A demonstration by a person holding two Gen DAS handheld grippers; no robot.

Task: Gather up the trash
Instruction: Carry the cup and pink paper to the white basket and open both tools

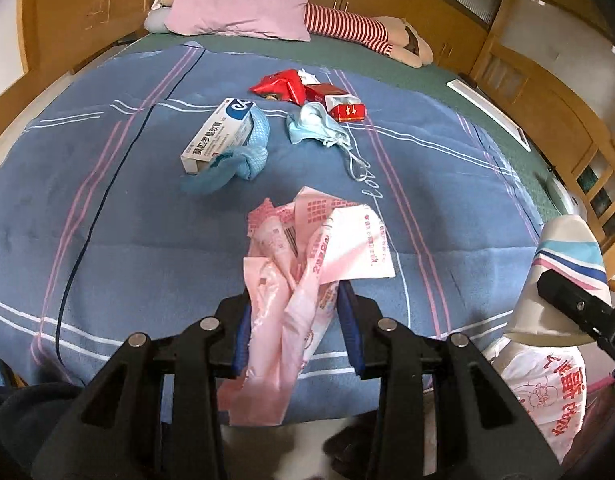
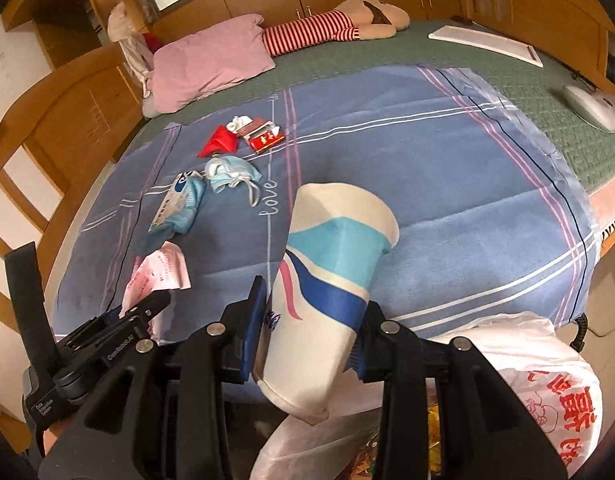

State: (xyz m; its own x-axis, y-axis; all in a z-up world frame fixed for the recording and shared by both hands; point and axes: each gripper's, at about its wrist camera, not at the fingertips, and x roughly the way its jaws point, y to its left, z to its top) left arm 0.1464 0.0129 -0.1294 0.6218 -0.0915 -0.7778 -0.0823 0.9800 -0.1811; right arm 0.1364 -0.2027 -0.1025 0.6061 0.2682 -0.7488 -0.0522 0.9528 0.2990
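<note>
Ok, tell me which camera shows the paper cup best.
The right wrist view: the paper cup fills the centre, clamped in the right gripper, rim to base visible. The left wrist view catches only part of it at the right edge, beside the white plastic bag.

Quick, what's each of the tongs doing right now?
Left tongs: shut on the pink wrapper.
Right tongs: shut on the paper cup.
</note>
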